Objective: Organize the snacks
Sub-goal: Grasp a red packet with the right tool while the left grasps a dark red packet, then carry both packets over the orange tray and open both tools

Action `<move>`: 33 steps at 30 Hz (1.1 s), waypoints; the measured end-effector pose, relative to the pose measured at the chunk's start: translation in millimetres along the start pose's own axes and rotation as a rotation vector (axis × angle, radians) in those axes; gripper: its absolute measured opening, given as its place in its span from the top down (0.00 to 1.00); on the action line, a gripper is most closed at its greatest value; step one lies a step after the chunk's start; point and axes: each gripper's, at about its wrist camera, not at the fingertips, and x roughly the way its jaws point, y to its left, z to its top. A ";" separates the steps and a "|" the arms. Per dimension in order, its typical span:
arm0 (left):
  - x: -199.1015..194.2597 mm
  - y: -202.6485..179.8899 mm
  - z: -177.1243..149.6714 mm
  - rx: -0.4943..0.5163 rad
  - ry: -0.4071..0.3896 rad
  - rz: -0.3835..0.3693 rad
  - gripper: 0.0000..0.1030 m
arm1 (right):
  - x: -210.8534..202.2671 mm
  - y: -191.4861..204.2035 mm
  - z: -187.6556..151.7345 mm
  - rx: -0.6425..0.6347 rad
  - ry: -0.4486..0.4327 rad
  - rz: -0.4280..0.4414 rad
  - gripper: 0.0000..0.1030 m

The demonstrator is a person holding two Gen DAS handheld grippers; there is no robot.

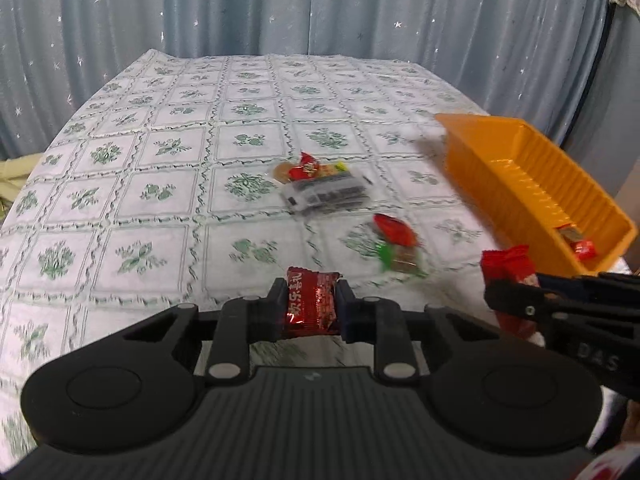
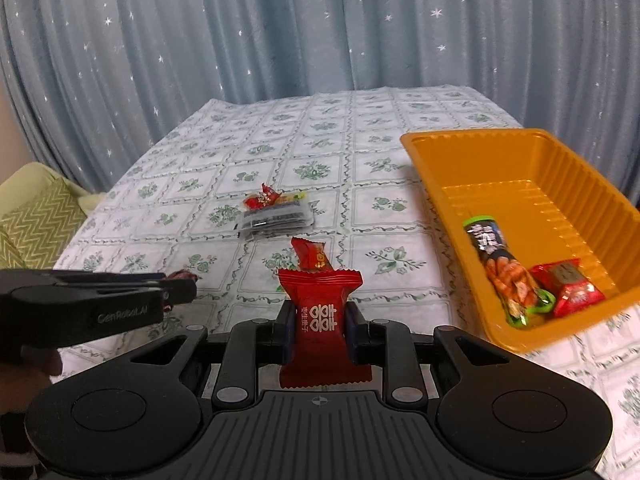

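On my far left, well away from the orange tray (image 2: 532,200), a green zigzag cushion (image 2: 36,220) sits beside the worktop (image 2: 192,184), which is covered in a green-flowered cloth. Nearer the tray, my left gripper (image 1: 312,304) is closed on a dark red candy packet (image 1: 310,306), the wrapper pinched between both fingers above the cloth. Beyond it, left of the tray, a clear barcode-printed packet (image 1: 324,196) lies flat with a small red sweet (image 1: 304,170) touching its far edge. Closer to the tray, a red wrapper (image 1: 394,230) and a green-ended sweet (image 1: 400,260) lie just beside each other on the cloth. My right gripper (image 2: 320,320) is clamped on an upright red candy with white characters (image 2: 322,320), held up left of the tray's near corner. Inside the tray, at its near end, a long snack stick with green ends (image 2: 504,272) lies just beside a red wrapped sweet (image 2: 568,290). Star-speckled blue curtains (image 2: 280,40) hang behind everything.
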 end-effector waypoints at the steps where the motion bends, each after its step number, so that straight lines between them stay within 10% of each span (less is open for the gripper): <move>1: -6.1 -3.5 -1.9 -0.001 0.000 -0.003 0.78 | -6.1 -0.4 -1.1 0.005 -0.004 -0.004 0.75; 33: -94.1 -84.0 0.8 0.037 -0.060 -0.116 0.78 | -109.8 -34.5 -9.2 0.101 -0.068 -0.106 0.75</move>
